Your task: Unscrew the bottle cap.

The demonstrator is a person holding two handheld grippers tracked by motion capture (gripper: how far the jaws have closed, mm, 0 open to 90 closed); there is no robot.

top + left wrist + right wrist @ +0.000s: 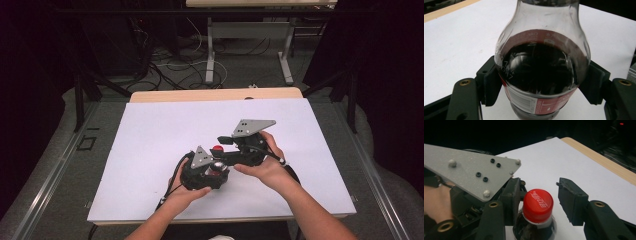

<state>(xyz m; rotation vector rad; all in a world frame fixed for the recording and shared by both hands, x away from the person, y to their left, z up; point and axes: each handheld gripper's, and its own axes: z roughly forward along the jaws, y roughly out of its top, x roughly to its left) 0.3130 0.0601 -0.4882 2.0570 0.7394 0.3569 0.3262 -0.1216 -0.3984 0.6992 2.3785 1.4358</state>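
Left gripper jaws are clamped on the body of a cola bottle, pads pressed against both sides just above the red label; the bottle stands upright on the white sheet covering the table, near the middle toward the person's edge. Right gripper jaws are spread, straddling the red cap: the left jaw sits just beside the cap, the right jaw stands clear of it. In the high view both hands are close together over the bottle.
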